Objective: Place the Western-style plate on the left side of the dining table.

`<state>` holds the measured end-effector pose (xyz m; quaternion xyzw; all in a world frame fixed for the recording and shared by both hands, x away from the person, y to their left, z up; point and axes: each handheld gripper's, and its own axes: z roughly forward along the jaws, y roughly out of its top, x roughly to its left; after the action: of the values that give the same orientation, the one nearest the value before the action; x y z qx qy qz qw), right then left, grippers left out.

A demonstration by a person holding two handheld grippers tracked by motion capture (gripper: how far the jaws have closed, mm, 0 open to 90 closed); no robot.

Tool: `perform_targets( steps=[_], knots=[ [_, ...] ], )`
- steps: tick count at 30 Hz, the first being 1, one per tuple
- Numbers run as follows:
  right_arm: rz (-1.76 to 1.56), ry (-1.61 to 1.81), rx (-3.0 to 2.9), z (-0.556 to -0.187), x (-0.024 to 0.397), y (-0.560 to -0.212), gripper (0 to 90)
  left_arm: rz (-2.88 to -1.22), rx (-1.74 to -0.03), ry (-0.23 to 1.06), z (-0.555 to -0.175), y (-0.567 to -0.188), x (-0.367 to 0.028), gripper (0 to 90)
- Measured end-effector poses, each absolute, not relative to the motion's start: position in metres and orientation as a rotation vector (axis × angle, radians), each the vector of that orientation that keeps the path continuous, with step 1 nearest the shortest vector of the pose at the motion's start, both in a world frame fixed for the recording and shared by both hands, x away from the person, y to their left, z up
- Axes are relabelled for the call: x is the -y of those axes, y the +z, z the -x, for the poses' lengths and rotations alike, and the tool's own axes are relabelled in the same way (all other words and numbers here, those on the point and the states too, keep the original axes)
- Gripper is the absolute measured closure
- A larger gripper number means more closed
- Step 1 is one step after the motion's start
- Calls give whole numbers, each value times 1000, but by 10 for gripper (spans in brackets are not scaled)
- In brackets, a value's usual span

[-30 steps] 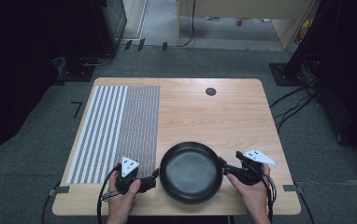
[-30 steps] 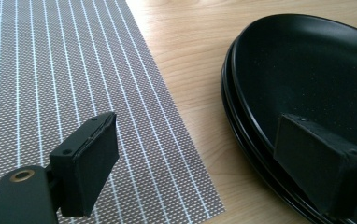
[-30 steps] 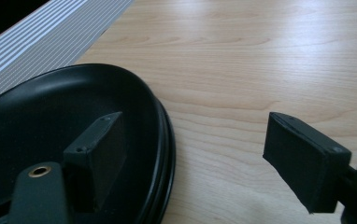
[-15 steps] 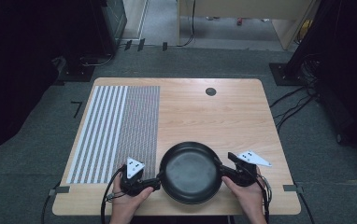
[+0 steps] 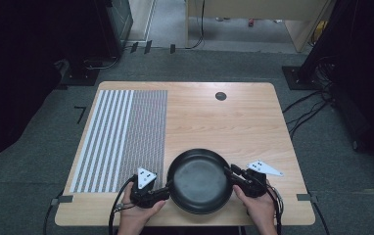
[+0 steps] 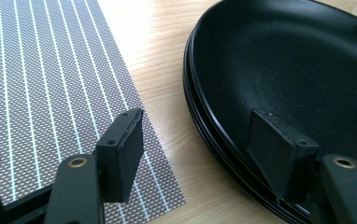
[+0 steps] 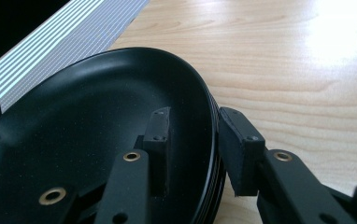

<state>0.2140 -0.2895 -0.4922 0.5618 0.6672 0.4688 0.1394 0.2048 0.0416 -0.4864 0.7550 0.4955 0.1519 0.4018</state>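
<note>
A black round dish [image 5: 199, 181] with a layered rim lies near the table's front edge. My left gripper [image 5: 167, 188] is at its left side. In the left gripper view its jaws [image 6: 200, 126] straddle the dish's rim [image 6: 204, 121], one over the striped mat, one inside the dish, with wide gaps. My right gripper [image 5: 229, 172] is at the dish's right side. Its jaws [image 7: 197, 123] also straddle the rim [image 7: 211, 126], the outer pad [image 7: 235, 149] close against it, the inner one a little off. Both pairs of jaws have just been closing.
A striped placemat [image 5: 121, 137] covers the left part of the wooden table [image 5: 234, 122]. A small black round hole [image 5: 221, 96] sits near the far edge. Cables trail off the table's front, and dark stands and cables ring the floor around it.
Both grippers' jaws have narrowed about the dish's rim. The right gripper has edged in toward the dish. The dish itself has not moved.
</note>
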Motion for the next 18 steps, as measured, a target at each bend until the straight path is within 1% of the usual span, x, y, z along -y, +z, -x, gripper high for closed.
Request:
perform_targets(
  steps=[5,9,12,14,18],
  knots=[
    [-1638,1318,-1940,-214,290,-492,709,-1907,-1245,369,-204,-487,-41,394],
    [-1680,1331,-1918,-213,293,-493,773,-1916,-1227,345,-202,-487,-39,449],
    [-1714,1325,-1906,-212,295,-492,820,-1930,-1224,305,-202,-488,-38,454],
    [-1729,1325,-1902,-212,295,-492,827,-1935,-1217,284,-201,-488,-37,460],
    [-1738,1324,-1899,-211,295,-492,834,-1956,-1189,239,-199,-489,-33,507]
  ],
)
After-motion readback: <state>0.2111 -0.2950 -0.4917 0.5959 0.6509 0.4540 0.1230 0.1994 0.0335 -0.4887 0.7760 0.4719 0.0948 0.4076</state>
